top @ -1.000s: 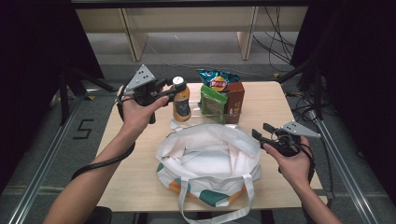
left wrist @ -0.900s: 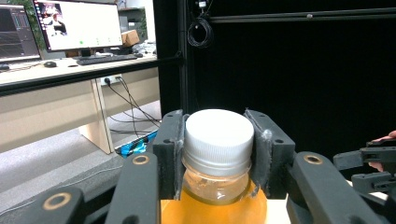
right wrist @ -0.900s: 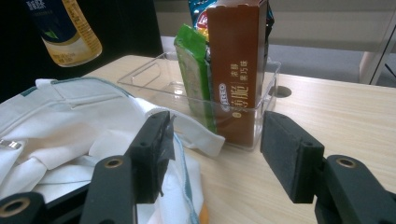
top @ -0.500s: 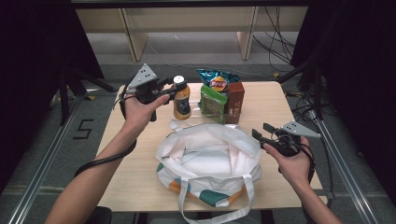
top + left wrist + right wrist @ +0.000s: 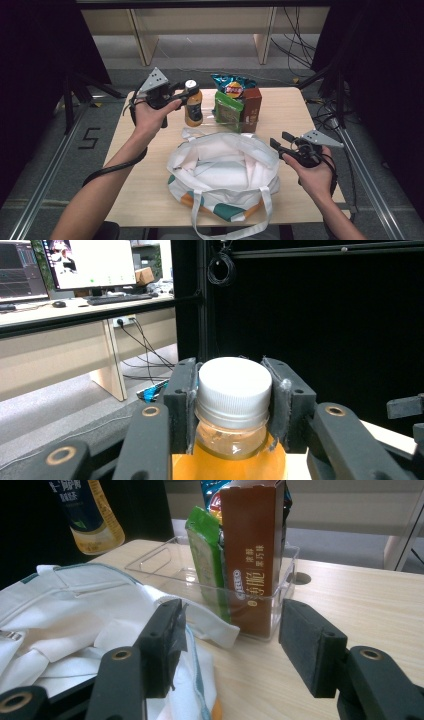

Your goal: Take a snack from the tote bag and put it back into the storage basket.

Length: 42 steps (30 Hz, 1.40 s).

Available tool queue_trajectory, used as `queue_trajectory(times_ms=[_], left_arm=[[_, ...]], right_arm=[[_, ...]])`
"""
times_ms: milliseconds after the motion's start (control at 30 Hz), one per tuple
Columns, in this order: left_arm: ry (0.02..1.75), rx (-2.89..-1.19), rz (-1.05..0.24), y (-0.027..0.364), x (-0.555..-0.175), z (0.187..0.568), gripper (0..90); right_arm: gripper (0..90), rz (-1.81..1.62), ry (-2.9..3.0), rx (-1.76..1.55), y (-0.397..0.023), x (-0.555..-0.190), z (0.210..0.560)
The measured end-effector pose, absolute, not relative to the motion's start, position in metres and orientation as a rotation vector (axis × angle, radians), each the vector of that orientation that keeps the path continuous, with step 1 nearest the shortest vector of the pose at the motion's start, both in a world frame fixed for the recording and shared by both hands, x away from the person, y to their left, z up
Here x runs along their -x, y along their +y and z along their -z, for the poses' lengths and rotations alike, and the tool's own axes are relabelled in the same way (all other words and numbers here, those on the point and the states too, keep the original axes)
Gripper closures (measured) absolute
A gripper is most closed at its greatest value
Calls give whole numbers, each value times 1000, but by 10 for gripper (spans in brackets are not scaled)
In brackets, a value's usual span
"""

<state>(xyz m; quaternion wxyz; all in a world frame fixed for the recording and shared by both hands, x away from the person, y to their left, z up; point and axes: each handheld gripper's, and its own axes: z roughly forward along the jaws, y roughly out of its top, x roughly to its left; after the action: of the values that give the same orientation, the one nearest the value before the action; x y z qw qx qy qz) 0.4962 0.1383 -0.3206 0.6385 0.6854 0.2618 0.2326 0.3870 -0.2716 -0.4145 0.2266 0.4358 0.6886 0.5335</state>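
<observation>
My left gripper (image 5: 186, 93) is shut on an orange-drink bottle (image 5: 193, 104), its pads (image 5: 180, 399) pressing the white cap (image 5: 234, 385) from both sides. The bottle stays upright at the table's far side, left of the snack bin, and seems to hang just above the tabletop. A white tote bag (image 5: 222, 172) with green and orange trim lies open at the table's middle. My right gripper (image 5: 280, 139) is open by the bag's right edge. In the right gripper view, nothing sits between the right gripper's (image 5: 232, 645) pads, which frame the bag's rim (image 5: 165, 605) and the bin.
A clear plastic bin (image 5: 220, 119) behind the bag holds a brown box (image 5: 251, 102), a green packet (image 5: 226, 107) and a blue chip bag (image 5: 231, 85). The wooden table (image 5: 295, 107) has bare wood at its right. Dark curtains stand on both sides.
The left hand and the bottle have shifted only a touch upward. The right hand and the bag have kept still.
</observation>
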Motion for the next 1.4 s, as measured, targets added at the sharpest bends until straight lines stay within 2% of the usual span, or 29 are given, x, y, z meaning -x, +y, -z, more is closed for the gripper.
queue_trajectory(times_ms=[1400], left_arm=[[610,-1590,-536,134,-528,330,585]], right_arm=[[437,-1458,1896,-1165,-275,-389,415]])
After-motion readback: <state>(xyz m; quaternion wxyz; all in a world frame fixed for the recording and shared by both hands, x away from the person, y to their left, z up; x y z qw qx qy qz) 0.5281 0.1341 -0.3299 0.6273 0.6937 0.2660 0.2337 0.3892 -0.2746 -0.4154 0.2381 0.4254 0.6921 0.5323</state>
